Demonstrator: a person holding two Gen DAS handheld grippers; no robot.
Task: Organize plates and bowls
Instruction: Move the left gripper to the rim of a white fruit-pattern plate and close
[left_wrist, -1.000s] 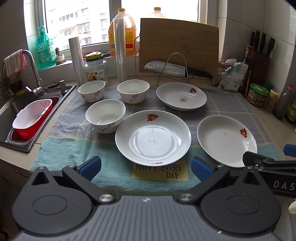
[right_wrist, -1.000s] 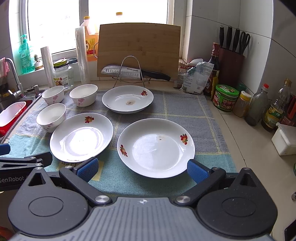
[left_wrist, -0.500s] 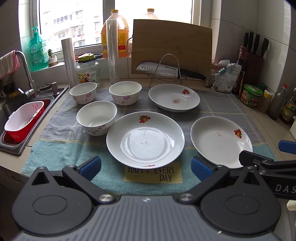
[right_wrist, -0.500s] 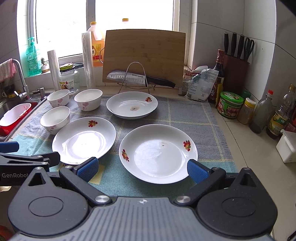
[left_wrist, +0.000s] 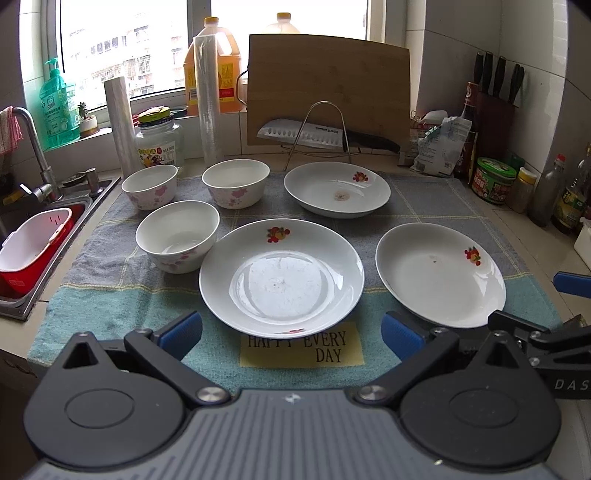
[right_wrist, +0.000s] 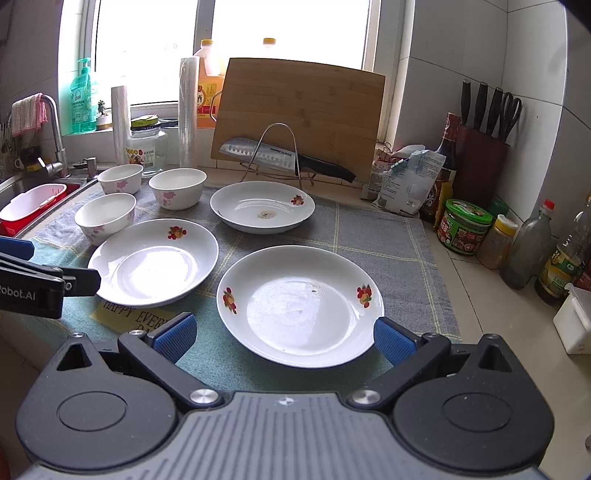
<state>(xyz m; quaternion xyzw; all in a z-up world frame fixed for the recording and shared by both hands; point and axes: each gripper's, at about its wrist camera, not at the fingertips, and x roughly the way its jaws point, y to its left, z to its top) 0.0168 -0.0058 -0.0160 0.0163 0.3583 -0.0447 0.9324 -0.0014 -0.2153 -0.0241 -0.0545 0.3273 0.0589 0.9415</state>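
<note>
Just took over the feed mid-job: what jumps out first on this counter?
Three white plates with red fruit prints lie on the checked towel, two near the camera and one behind. Three floral bowls cluster at their left, beside the sink. Behind, a cleaver rests on a wire rack before the upright cutting board.

Three white plates and three white bowls sit upright on the towel (left_wrist: 424, 218), none stacked. The near plate (left_wrist: 281, 277), with a fruit motif on its far rim, lies by the towel's front edge at the middle. The right plate (left_wrist: 439, 275) lies toward the front right corner, fruit motifs on its rim. The far plate (left_wrist: 337, 189), a brownish stain at its centre, lies near the back edge. The near bowl (left_wrist: 177, 236), pink-flowered, sits left of the near plate; the back-left bowl (left_wrist: 149, 186) and back-middle bowl (left_wrist: 235, 182) sit along the back edge.
</note>
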